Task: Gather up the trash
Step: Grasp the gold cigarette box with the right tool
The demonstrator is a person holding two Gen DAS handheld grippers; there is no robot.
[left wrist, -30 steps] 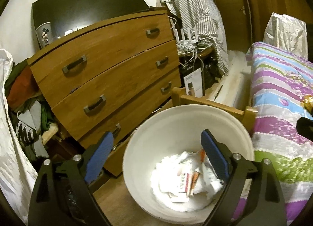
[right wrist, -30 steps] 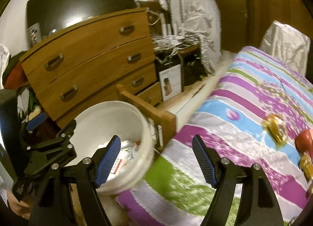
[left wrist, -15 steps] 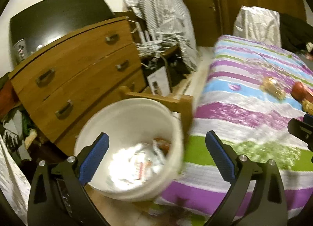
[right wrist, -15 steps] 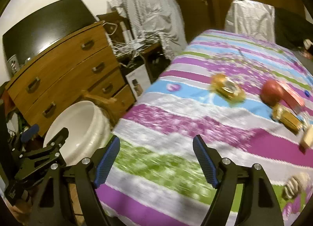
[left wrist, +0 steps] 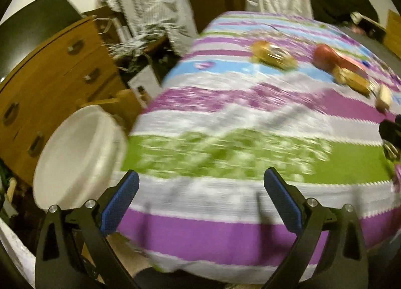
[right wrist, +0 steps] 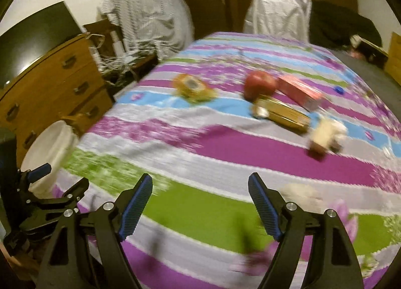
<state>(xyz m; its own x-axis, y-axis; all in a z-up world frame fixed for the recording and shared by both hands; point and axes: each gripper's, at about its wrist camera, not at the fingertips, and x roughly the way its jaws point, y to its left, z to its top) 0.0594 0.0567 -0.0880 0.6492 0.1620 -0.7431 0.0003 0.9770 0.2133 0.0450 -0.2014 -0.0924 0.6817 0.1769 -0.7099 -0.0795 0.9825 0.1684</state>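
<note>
My left gripper (left wrist: 200, 188) has just been opening its jaws; they stand wide with nothing between them. My right gripper (right wrist: 200, 195) has jaws apart, also unloaded. On the striped purple-green bed (right wrist: 225, 153) lie a yellow wrapper (right wrist: 193, 88), red round packet (right wrist: 260, 83), gold flat pack (right wrist: 285, 113). The white round plastic bin (left wrist: 75, 153) stands beside the bed's left edge.

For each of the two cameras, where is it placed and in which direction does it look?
Left wrist: on the left gripper, angled down over the striped bedspread with the white bucket at left; both blue pads, spread and empty, show.
Right wrist: on the right gripper, facing the same bed and wrappers; its empty open fingers show, and the left gripper at the left edge.
Shared: bedspread, bucket, wooden dresser, red round item.
</note>
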